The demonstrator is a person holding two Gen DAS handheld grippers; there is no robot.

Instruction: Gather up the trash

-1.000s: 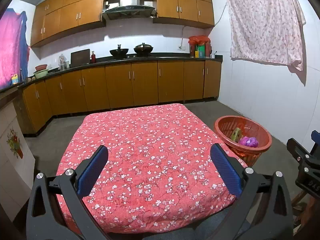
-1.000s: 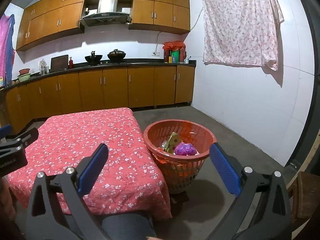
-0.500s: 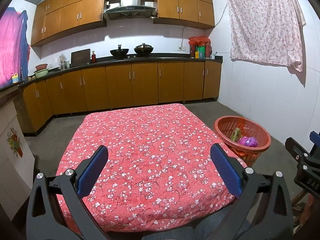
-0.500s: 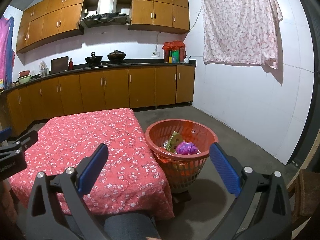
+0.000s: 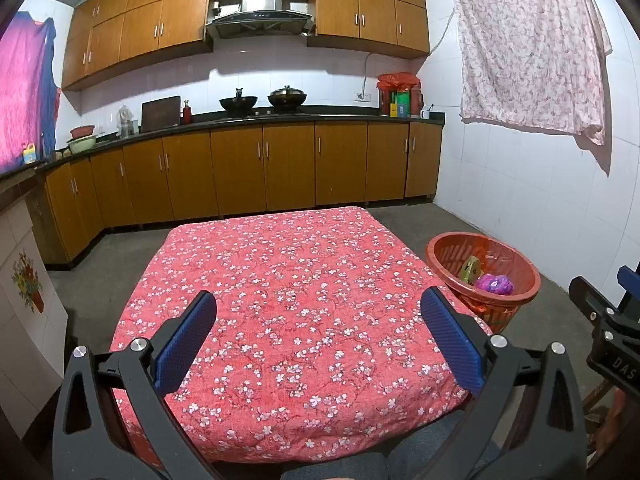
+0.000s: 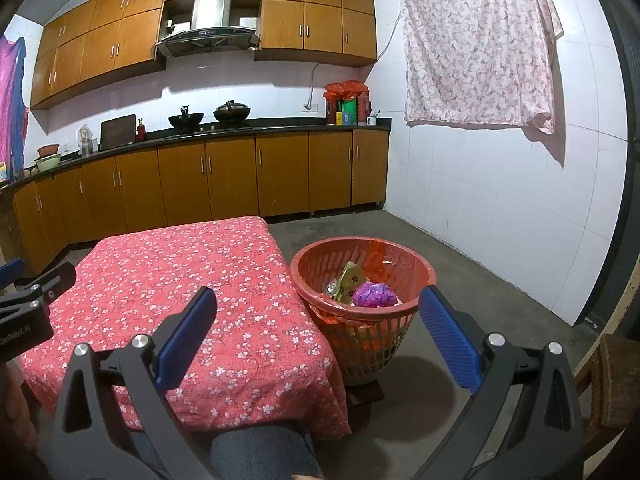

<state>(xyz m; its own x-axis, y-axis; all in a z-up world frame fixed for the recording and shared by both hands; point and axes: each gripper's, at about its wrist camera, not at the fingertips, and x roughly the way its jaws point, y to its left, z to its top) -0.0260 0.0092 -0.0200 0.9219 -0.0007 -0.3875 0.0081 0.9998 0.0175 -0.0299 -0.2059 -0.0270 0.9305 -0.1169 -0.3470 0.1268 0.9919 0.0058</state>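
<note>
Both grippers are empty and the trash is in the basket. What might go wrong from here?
The red basket stands close against the draped tablecloth; a low swing of the right gripper might tip it. The green wrapper leans near the rim and may spill out.

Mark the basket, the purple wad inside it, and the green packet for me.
basket [image 6: 308,254], right wrist view, on the far-left rim.
purple wad [image 6: 376,295], right wrist view, on its crumpled middle.
green packet [image 6: 352,278], right wrist view, on its printed face.
</note>
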